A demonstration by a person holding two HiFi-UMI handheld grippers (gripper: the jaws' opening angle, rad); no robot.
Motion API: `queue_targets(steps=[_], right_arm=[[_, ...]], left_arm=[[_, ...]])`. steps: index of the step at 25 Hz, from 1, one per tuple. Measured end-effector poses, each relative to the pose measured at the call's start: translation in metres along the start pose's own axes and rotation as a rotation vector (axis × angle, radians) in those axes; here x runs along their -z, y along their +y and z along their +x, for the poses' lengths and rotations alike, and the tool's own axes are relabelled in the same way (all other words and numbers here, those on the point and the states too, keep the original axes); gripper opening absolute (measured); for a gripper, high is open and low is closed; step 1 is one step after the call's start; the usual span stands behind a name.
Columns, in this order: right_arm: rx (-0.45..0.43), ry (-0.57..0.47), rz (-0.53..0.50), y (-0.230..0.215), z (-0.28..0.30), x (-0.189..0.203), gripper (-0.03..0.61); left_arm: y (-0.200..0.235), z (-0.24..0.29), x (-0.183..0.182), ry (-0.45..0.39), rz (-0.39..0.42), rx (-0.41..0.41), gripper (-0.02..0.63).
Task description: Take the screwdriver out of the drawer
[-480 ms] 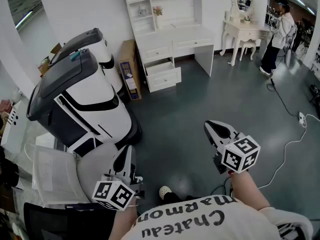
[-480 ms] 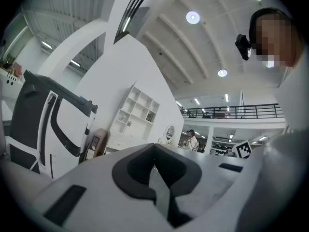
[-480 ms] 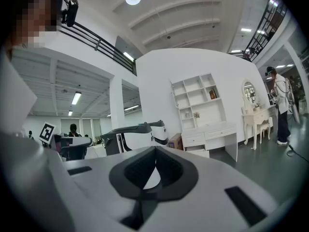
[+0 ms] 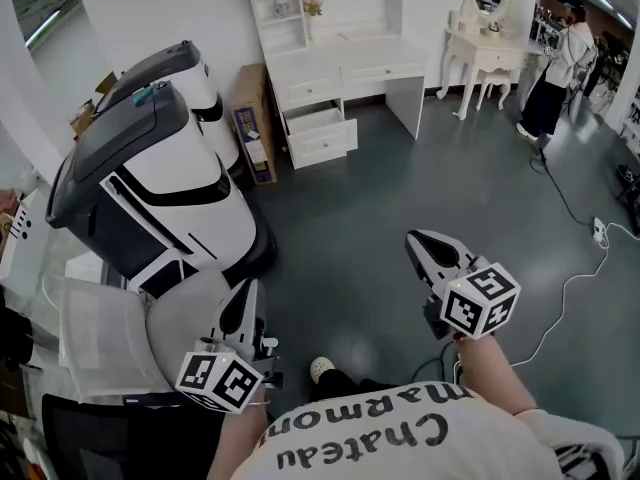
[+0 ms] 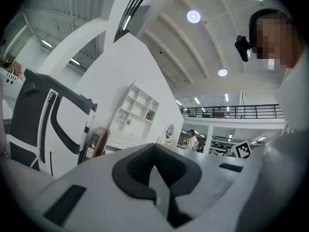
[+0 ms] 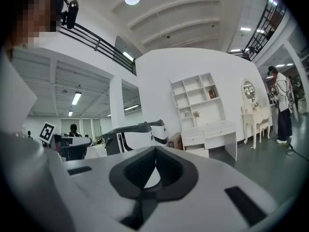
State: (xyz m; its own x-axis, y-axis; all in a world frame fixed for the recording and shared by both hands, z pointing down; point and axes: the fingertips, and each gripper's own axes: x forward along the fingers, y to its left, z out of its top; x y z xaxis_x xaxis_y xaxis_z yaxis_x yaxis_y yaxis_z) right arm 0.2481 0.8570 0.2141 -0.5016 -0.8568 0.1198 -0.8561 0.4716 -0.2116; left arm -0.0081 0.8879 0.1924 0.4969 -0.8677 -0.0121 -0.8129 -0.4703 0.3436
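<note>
Grey-white machine, cardboard box, white vanity table.

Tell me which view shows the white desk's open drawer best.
The head view: it looks down on the white desk and its pulled-out drawer. The right gripper view shows the desk small, front-on; the left gripper view mostly its shelves.

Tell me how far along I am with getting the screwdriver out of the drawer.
Done: one drawer of the white desk already stands pulled out. In hand: nothing. The left gripper and right gripper are both shut and empty, held over the floor well short of the desk. Left: reach the drawer, find the screwdriver, which doesn't show from here, grip it and lift it out.
</note>
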Motion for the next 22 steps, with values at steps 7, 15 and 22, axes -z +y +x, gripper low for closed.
queue_targets(steps=[7,15,22], right_arm=[[0.020,-0.023,0.102,-0.018,0.021,-0.005,0.028],[0.086,-0.018,0.109,-0.040,0.094,-0.030,0.028],[0.100,-0.088,0.110,-0.040,0.189,-0.066,0.028]], left_arm=[[0.024,0.025,-0.004,0.011,0.013,0.017,0.022],[0.082,0.104,-0.037,0.024,0.014,0.068,0.022],[0.142,0.170,-0.090,0.010,0.047,0.128,0.023]])
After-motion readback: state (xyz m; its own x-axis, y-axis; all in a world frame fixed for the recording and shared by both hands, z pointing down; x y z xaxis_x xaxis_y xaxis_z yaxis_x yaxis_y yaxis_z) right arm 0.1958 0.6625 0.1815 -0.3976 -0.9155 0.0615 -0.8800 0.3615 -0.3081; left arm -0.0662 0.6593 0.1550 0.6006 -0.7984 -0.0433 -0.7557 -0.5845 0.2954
